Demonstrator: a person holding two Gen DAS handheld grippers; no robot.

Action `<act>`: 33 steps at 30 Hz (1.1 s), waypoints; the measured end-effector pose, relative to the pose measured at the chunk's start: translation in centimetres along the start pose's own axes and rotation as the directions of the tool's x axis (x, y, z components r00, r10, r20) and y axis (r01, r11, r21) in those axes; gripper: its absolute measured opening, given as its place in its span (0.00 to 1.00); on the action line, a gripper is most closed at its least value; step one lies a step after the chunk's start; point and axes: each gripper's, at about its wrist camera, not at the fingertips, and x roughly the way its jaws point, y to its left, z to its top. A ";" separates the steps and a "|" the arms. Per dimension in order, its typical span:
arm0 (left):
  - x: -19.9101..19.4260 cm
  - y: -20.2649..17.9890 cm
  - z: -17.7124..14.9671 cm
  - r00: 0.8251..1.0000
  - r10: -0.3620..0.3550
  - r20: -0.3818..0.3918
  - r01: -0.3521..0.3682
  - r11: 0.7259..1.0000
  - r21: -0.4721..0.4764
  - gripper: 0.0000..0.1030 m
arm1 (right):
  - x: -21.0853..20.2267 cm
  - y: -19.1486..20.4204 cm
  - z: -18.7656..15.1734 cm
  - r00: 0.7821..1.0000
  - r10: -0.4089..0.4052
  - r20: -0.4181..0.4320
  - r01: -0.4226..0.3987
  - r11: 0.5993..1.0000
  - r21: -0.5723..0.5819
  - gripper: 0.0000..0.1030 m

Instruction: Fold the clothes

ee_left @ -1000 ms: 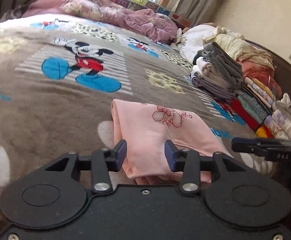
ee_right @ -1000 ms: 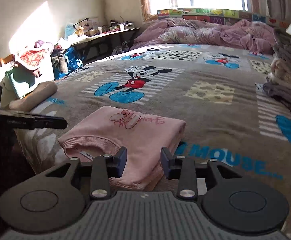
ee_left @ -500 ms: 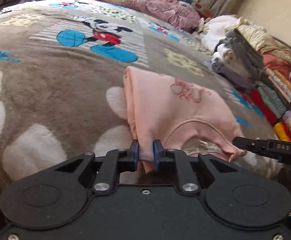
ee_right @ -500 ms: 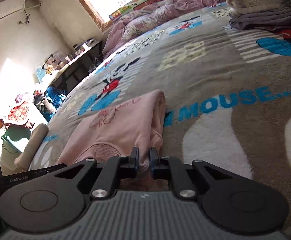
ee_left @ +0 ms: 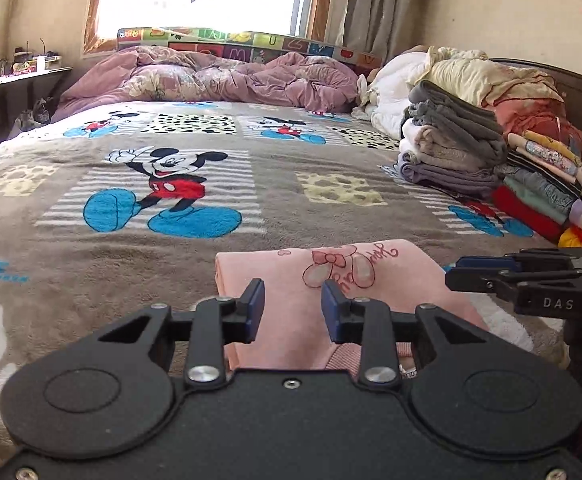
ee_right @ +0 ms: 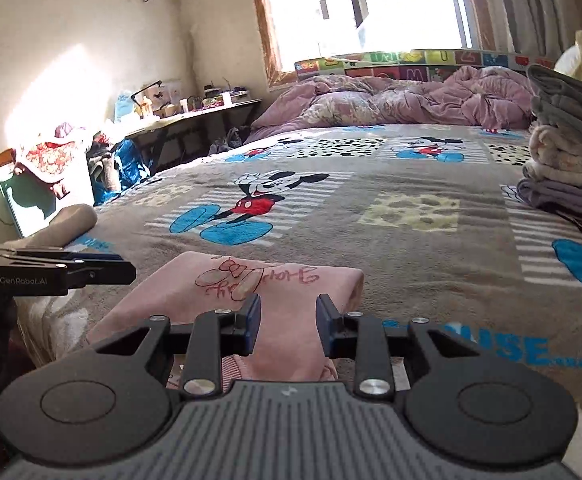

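A folded pink sweatshirt (ee_left: 291,304) with a bow print lies on the Mickey Mouse blanket (ee_left: 131,168) near the bed's front edge. My left gripper (ee_left: 293,306) stands open over its near left part, nothing between the blue pads. In the right wrist view the same pink sweatshirt (ee_right: 283,304) lies flat, and my right gripper (ee_right: 285,316) is open above its near right part. The right gripper (ee_left: 531,280) shows at the right edge of the left wrist view. The left gripper (ee_right: 63,268) shows at the left edge of the right wrist view.
Stacks of folded clothes (ee_left: 451,148) and a heap of garments (ee_left: 531,92) line the right side of the bed. A crumpled purple duvet (ee_left: 219,76) lies at the far end under the window. A cluttered desk (ee_right: 187,108) and a chair stand to the left.
Both grippers were shut on the sweatshirt's near edge half a second ago; both have let go, opened and lifted back, and the sweatshirt rests on the blanket.
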 end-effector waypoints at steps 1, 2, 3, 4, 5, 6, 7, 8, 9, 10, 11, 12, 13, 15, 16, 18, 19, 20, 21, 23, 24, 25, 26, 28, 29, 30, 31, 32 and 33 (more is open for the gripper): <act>1.6 0.3 -1.3 0.998 0.011 -0.055 -0.012 1.000 -0.022 0.27 | 1.4 0.0 -0.3 0.999 -0.010 -0.032 0.010 1.000 -0.022 0.28; 2.8 0.5 -2.6 0.996 0.019 -0.090 -0.023 0.999 -0.042 0.27 | 2.8 -0.1 -0.7 0.998 -0.018 -0.061 0.015 0.999 -0.035 0.28; 2.7 0.7 -3.6 0.999 0.017 -0.048 -0.020 0.998 -0.051 0.27 | 3.4 -0.8 -1.6 0.998 -0.001 -0.061 0.001 1.000 0.009 0.29; 2.6 0.7 -4.4 1.000 0.016 -0.015 -0.017 0.998 -0.055 0.27 | 3.0 -0.8 -1.9 0.999 0.003 -0.044 -0.002 1.000 0.010 0.28; 2.1 0.6 -4.1 1.000 0.014 -0.016 -0.014 0.999 -0.036 0.27 | 2.5 -0.8 -2.1 1.000 0.006 -0.027 -0.006 1.000 0.011 0.28; 1.8 0.6 -3.8 1.000 0.012 -0.015 -0.013 1.000 -0.020 0.27 | 2.1 -0.8 -2.3 1.000 0.010 -0.011 -0.010 1.000 0.012 0.29; 2.0 0.6 -3.2 1.000 0.013 -0.003 -0.013 1.000 -0.014 0.27 | 1.4 -0.6 -2.0 1.000 0.013 0.003 -0.013 1.000 0.008 0.29; 2.2 0.6 -2.7 1.000 0.013 0.008 -0.013 1.000 -0.007 0.27 | 0.7 -0.6 -1.6 1.000 0.016 0.027 -0.016 1.000 0.007 0.29; 2.4 0.7 -2.1 1.000 0.014 0.020 -0.014 1.000 -0.001 0.27 | 0.0 -0.5 -1.3 0.999 0.019 0.051 -0.019 1.000 0.006 0.29; 2.6 0.7 -1.5 0.999 0.014 0.032 -0.014 1.000 0.006 0.27 | -0.5 -0.5 -0.9 0.997 0.022 0.071 -0.022 1.000 0.005 0.29; 2.8 0.7 -1.0 0.999 0.014 0.043 -0.014 1.000 0.012 0.27 | -0.1 -0.6 -0.7 0.997 0.023 0.068 -0.023 1.000 0.005 0.29; 3.0 0.8 -0.4 0.998 0.014 0.055 -0.015 1.000 0.019 0.27 | 0.2 -0.7 -0.5 0.998 0.024 0.065 -0.024 1.000 0.004 0.29; 3.2 0.8 0.1 0.998 0.014 0.067 -0.016 1.000 0.025 0.27 | 0.6 -0.8 -0.3 0.998 0.025 0.062 -0.025 1.000 0.003 0.29; 3.6 0.9 1.2 0.996 0.014 0.090 -0.017 0.999 0.038 0.27 | 1.3 -1.0 0.2 0.998 0.027 0.056 -0.027 1.000 0.002 0.29; 3.8 0.9 1.6 0.995 0.015 0.098 -0.020 0.999 0.045 0.27 | 1.6 -1.1 0.4 0.998 0.028 0.052 -0.028 1.000 0.001 0.29; 3.9 0.6 0.9 0.996 0.032 0.084 -0.037 0.997 0.063 0.27 | 2.3 -1.3 0.9 0.998 0.031 0.046 -0.031 1.000 0.000 0.29; 4.0 0.4 0.6 0.996 0.040 0.078 -0.046 0.996 0.072 0.27 | 2.7 -1.4 1.1 0.999 0.032 0.043 -0.032 1.000 -0.001 0.29; 4.0 0.3 0.3 0.996 0.048 0.071 -0.054 0.995 0.081 0.27 | 3.0 -1.5 1.4 0.999 0.033 0.040 -0.033 0.999 -0.002 0.29; 4.1 0.1 -0.1 0.996 0.057 0.065 -0.063 0.994 0.090 0.27 | 3.4 -1.6 1.6 0.999 0.034 0.037 -0.034 0.999 -0.002 0.28; 4.2 -0.1 -0.8 0.996 0.074 0.052 -0.079 0.991 0.108 0.27 | 4.0 -1.8 2.1 0.999 0.036 0.031 -0.036 0.999 -0.004 0.28; 4.3 -0.3 -1.1 0.996 0.083 0.046 -0.087 0.989 0.117 0.27 | 4.4 -1.9 2.3 0.999 0.037 0.028 -0.037 0.999 -0.004 0.26; 4.3 -0.4 -1.4 0.995 0.091 0.040 -0.096 0.987 0.127 0.27 | 4.7 -2.0 2.5 0.999 0.038 0.025 -0.038 0.999 -0.005 0.24; 4.4 -0.6 -1.8 0.994 0.100 0.034 -0.104 0.985 0.136 0.28 | 5.1 -2.2 2.8 0.999 0.039 0.022 -0.039 0.999 -0.006 0.25; 4.5 -0.8 -2.4 0.993 0.117 0.022 -0.119 0.981 0.154 0.28 | 5.6 -2.1 2.6 0.999 0.033 0.005 -0.033 0.999 -0.017 0.27; 4.6 -1.0 -2.8 0.992 0.126 0.016 -0.127 0.978 0.164 0.27 | 5.8 -2.0 2.2 1.000 0.026 -0.008 -0.026 0.999 -0.026 0.26; 4.6 -1.2 -3.0 0.991 0.136 0.012 -0.136 0.975 0.176 0.27 | 6.0 -1.8 1.9 1.000 0.019 -0.020 -0.020 0.999 -0.035 0.26; 4.5 -1.4 -2.9 0.989 0.149 0.015 -0.149 0.969 0.196 0.27 | 6.1 -1.7 1.6 0.999 0.012 -0.033 -0.014 0.999 -0.044 0.26; 4.4 -1.6 -2.7 0.987 0.163 0.017 -0.162 0.963 0.216 0.28 | 6.3 -1.6 1.2 0.999 0.005 -0.045 -0.007 0.999 -0.054 0.25; 4.2 -1.7 -2.5 0.985 0.172 0.019 -0.172 0.960 0.221 0.28 | 6.4 -1.5 1.0 0.999 -0.003 -0.054 -0.001 0.998 -0.060 0.24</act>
